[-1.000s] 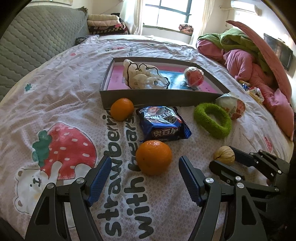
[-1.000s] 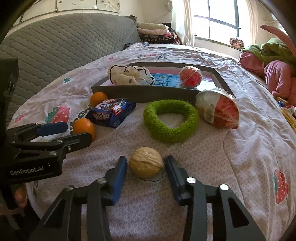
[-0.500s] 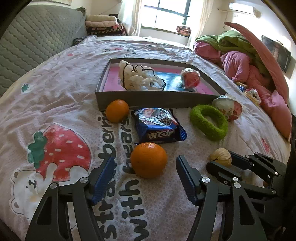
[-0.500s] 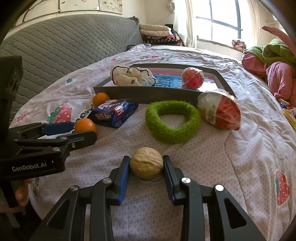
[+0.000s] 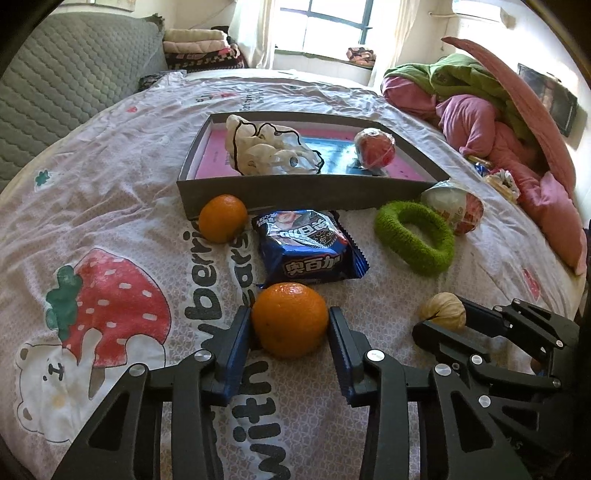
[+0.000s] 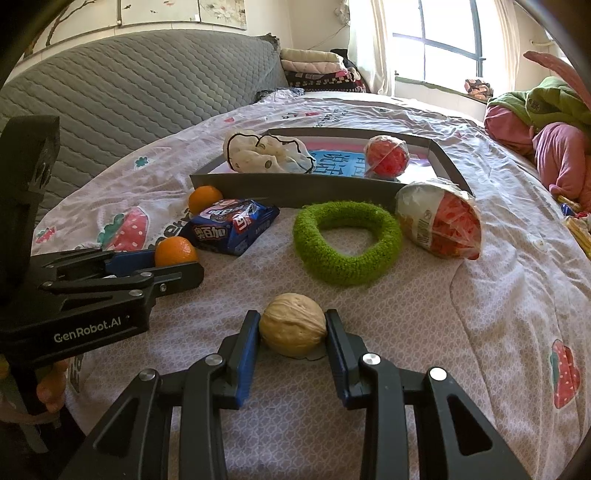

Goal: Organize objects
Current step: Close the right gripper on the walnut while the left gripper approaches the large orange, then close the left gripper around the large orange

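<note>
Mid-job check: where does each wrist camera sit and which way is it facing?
Left wrist: on the left claw, facing along the bed to the tray; clamps an orange; right claw at right.
Right wrist: on the right claw, facing likewise; clamps a walnut; left claw at left.
Shared: tray, green ring.

bed: strawberry-print sheet [image 5: 110, 206] | headboard: grey quilted [image 6: 129, 92] | window [image 5: 332, 26]: bright daylight

Both wrist cameras sit low behind their tongs, close over the bed [image 5: 110, 155], facing the tray [image 5: 295, 194] ahead. Shared: tray, green ring [image 6: 347, 243], each other's tongs.
</note>
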`<action>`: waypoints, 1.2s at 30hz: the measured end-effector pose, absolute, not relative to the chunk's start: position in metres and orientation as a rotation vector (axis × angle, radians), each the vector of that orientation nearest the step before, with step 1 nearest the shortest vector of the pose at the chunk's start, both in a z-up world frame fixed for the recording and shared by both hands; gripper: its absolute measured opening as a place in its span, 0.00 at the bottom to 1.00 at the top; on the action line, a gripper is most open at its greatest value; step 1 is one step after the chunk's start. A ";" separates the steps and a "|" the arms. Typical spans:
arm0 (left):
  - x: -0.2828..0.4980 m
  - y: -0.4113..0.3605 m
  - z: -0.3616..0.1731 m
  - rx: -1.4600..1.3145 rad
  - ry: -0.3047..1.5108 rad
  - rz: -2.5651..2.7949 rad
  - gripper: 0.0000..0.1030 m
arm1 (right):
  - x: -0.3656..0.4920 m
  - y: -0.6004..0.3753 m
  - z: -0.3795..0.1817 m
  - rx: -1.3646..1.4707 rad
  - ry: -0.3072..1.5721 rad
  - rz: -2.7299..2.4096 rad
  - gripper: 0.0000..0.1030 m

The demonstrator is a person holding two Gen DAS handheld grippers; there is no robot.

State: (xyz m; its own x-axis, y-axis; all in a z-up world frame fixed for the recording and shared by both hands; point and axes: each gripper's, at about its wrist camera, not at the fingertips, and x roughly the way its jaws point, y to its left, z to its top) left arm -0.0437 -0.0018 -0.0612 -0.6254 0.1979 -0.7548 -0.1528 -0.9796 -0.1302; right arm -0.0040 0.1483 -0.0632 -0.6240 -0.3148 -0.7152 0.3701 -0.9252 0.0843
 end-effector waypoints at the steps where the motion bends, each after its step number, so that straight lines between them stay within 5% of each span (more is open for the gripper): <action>1: -0.043 -0.002 -0.061 -1.247 -0.081 2.668 0.40 | -0.004 0.148 -0.063 1.094 0.103 -2.530 0.34; 36: -0.026 0.001 -0.039 -1.136 -0.058 2.713 0.40 | 0.003 0.152 -0.041 0.939 0.103 -2.586 0.34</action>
